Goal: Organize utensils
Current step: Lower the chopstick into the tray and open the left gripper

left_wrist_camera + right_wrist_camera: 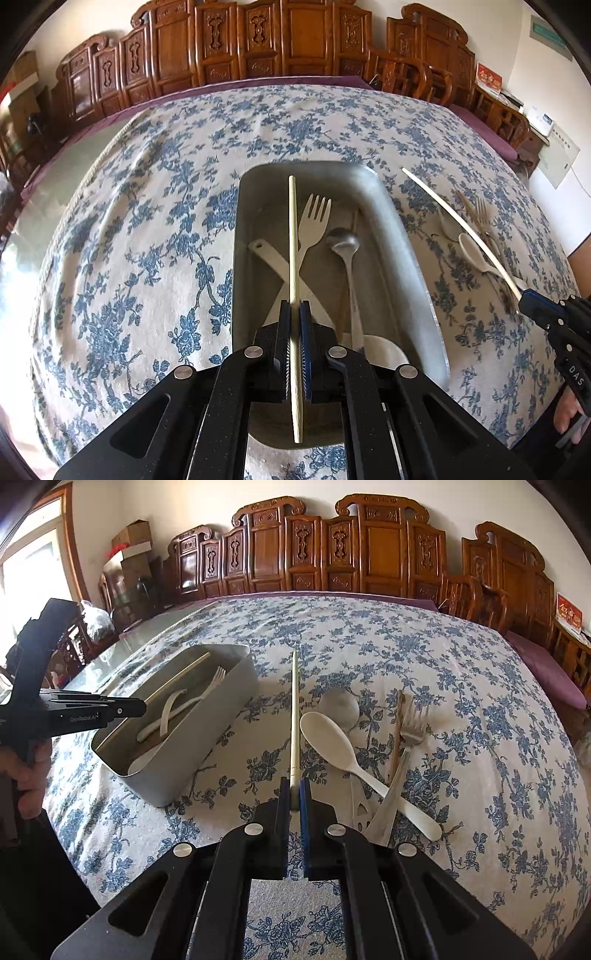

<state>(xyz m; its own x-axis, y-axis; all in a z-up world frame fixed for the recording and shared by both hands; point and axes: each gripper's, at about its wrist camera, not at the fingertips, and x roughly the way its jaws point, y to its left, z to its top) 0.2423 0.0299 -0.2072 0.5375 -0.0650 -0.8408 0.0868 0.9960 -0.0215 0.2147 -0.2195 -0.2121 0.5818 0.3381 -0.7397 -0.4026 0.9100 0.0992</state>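
Observation:
My left gripper (294, 308) is shut on a cream chopstick (293, 236) and holds it above the grey metal box (406, 236). In the box lie a cream fork (314, 221), a white spoon handle (267, 254), a metal spoon (343, 240) and a white spoon bowl (384, 350). My right gripper (294, 788) is shut on a second cream chopstick (294, 709), held over the tablecloth right of the box (207, 738). On the cloth to its right lie a cream spoon (332, 744), a metal spoon (340, 705), a metal fork (410, 727) and a wooden chopstick (397, 731).
The table wears a blue floral cloth (147, 221) with a glass edge at the left (48, 192). Carved wooden chairs (369, 550) line the far side. A purple cushion (546, 668) lies at the right. The right gripper also shows in the left wrist view (526, 297).

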